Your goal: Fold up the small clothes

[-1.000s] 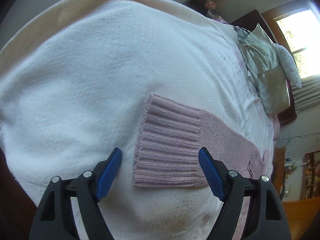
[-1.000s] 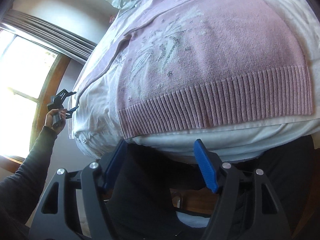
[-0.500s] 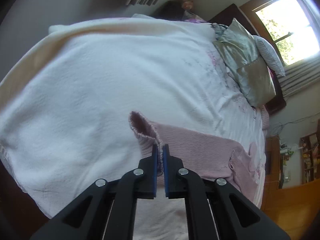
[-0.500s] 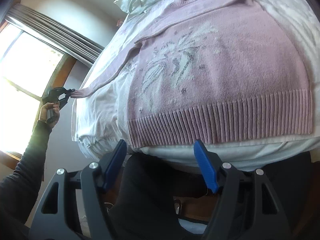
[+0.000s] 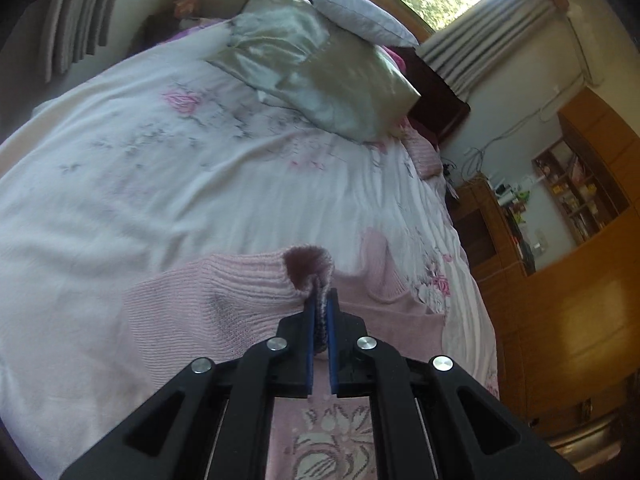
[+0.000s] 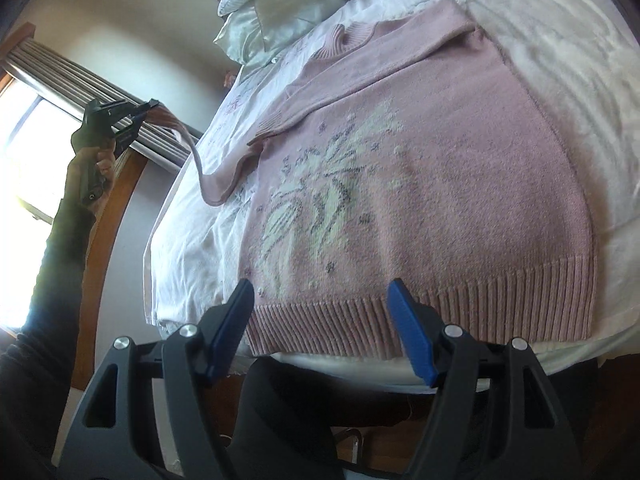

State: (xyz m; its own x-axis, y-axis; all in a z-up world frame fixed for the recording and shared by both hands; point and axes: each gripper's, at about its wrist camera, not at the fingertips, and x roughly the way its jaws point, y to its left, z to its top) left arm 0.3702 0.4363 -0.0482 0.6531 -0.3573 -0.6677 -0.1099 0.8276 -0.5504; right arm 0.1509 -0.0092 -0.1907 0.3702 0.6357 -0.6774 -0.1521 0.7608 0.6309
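1. The left gripper (image 5: 319, 312) is clenched on the sweater's cuff (image 5: 310, 270), hiding its rim.
2. The right gripper (image 6: 320, 328) hangs released by the sweater (image 6: 432, 184), which lies on the bed (image 6: 560, 40).
3. The gripper's frames cut off the hem (image 6: 500, 304).

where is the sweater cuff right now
The sweater cuff is pinched in the left hand-held gripper, lifted off the bed, over the pink sweater.

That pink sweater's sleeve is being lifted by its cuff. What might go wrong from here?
1. The left gripper pinches only the edge of the cuff, so the knit may slip out.
2. The sleeve hangs in a loose loop and could land twisted or bunched on the sweater.
3. The right gripper is open by the hem, holding nothing, so pulling the sleeve might drag the body askew.
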